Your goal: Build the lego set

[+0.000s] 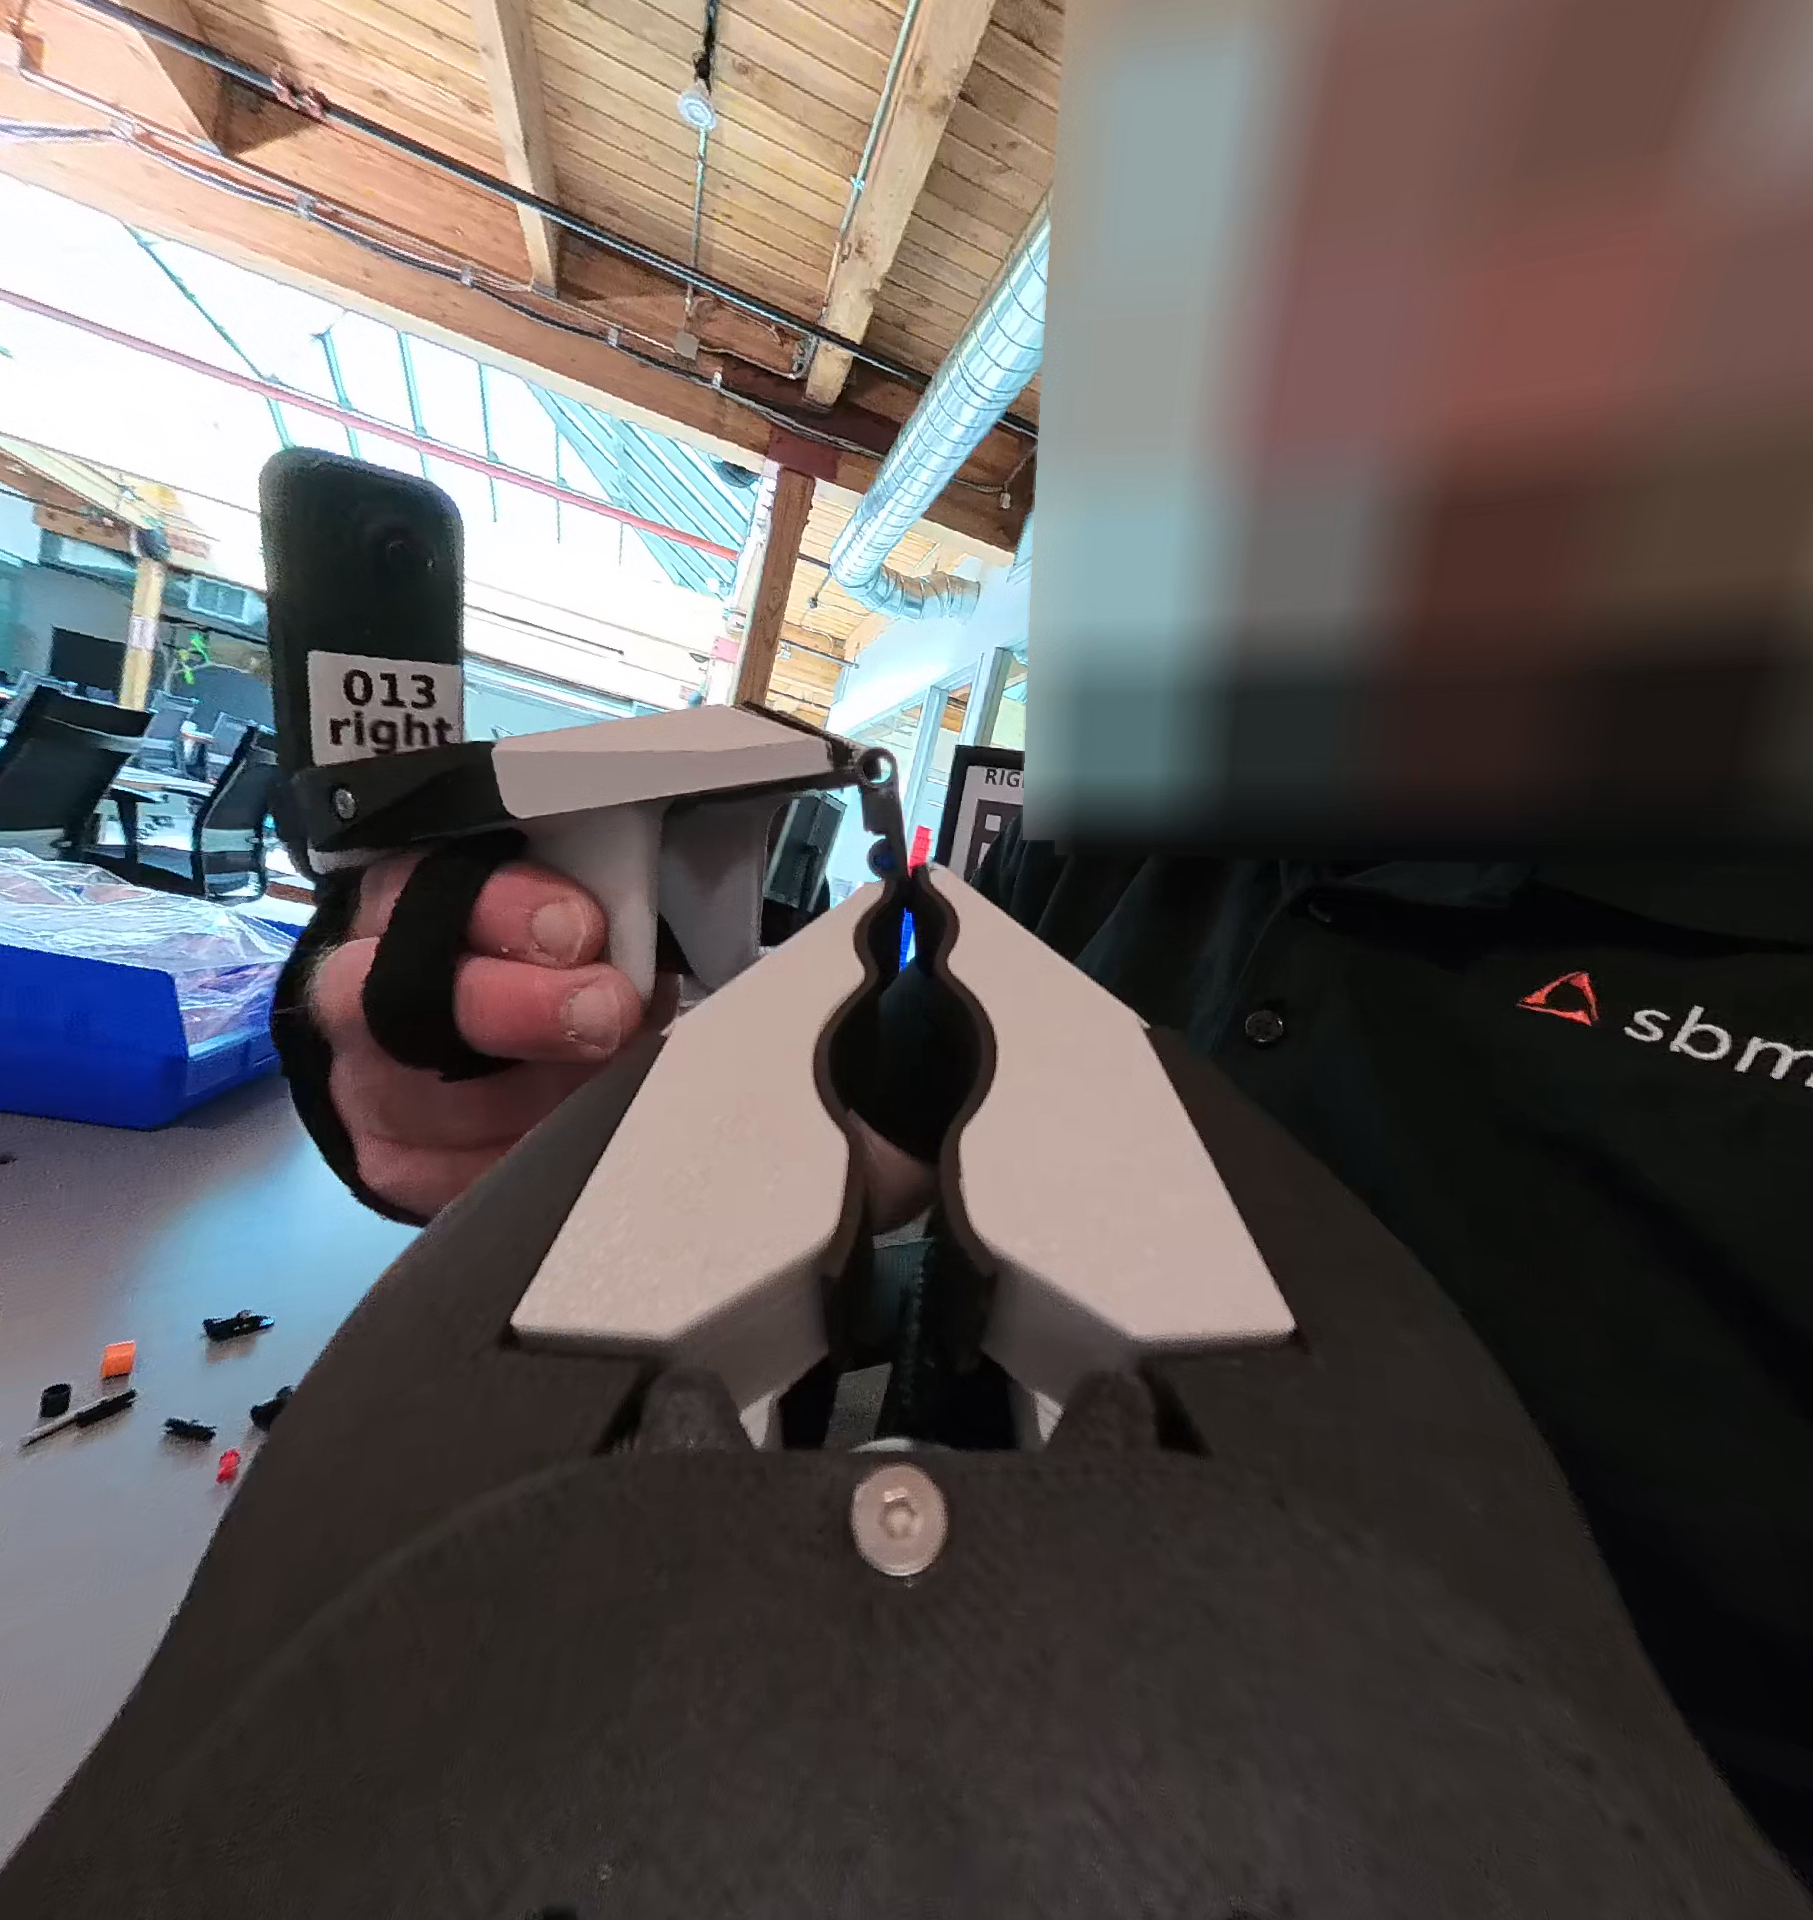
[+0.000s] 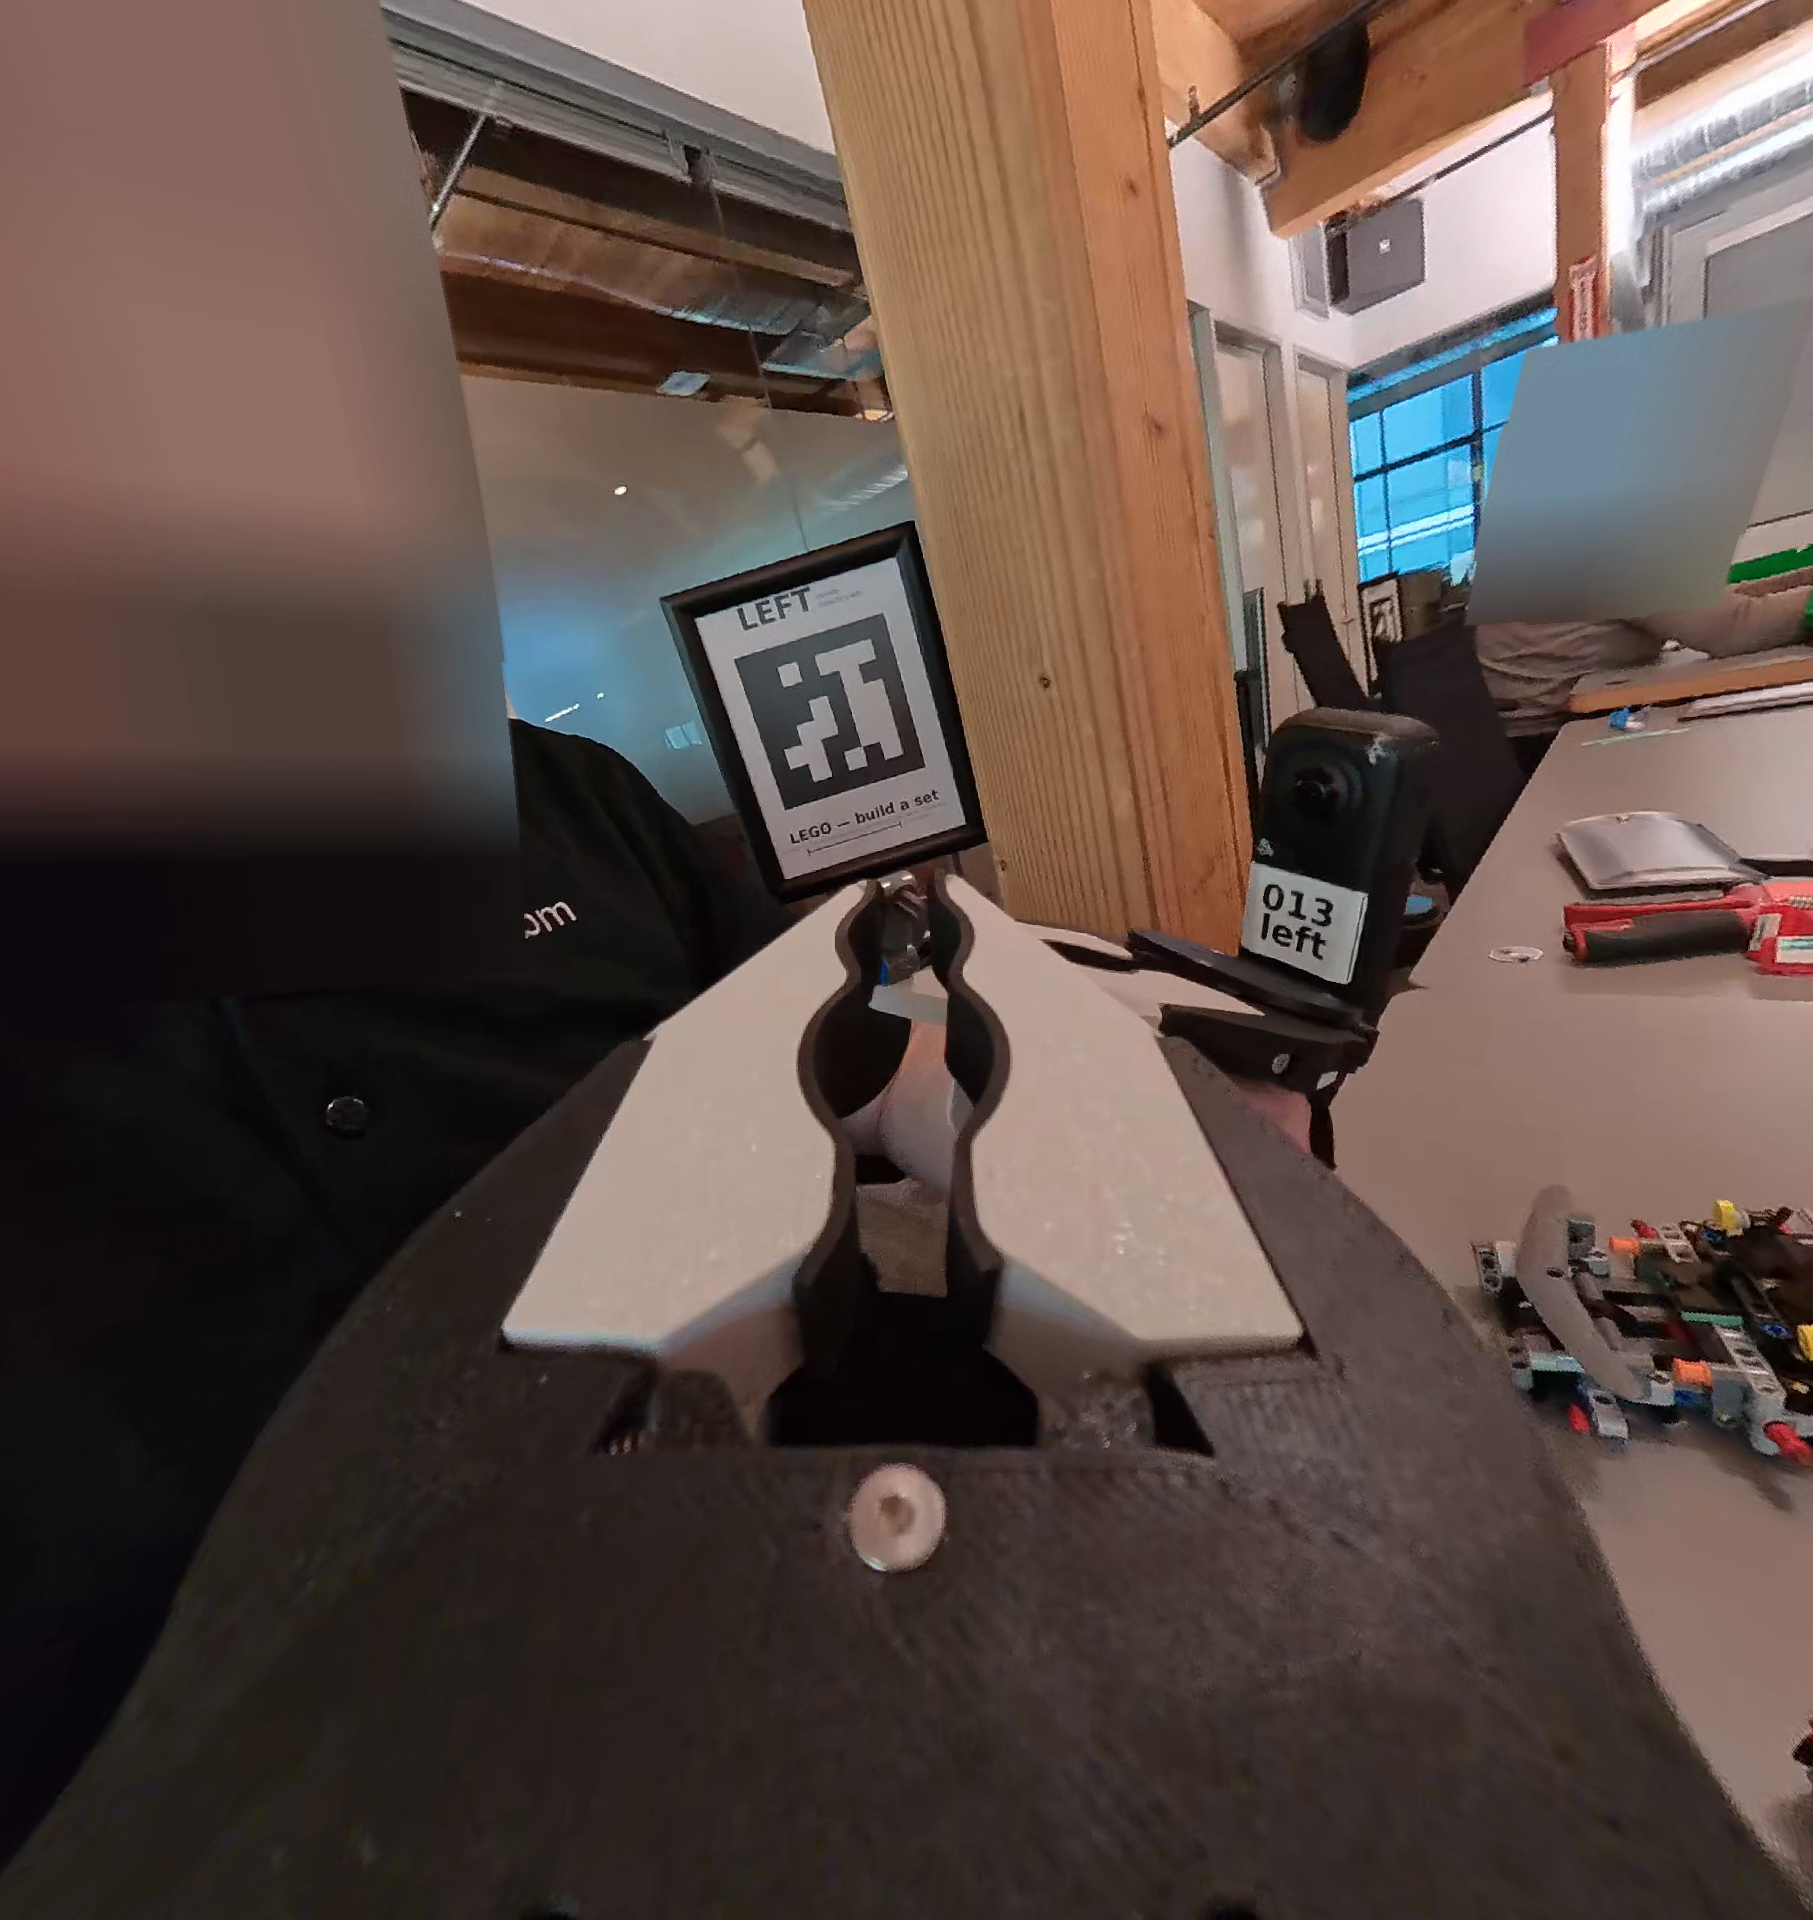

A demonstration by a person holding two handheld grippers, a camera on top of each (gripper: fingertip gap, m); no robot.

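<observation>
Both grippers are raised above the grey table, tip to tip in front of a person's dark shirt. My left gripper is shut on a small blue and red lego piece. My right gripper is shut on a small grey lego piece; in the left wrist view the right gripper comes in from the left and that piece hangs down onto my left tips. The two pieces touch. A partly built multicoloured lego model lies on the table at right. Loose small pieces lie at lower left.
A blue bin covered in clear plastic stands at the left. A framed marker card and a wooden post stand behind my tips. A red tool and a grey pouch lie farther along the table. My left and right fingertips are right by each other. From either gripper's tips it is about 35 centimetres to the partly built multicoloured lego model.
</observation>
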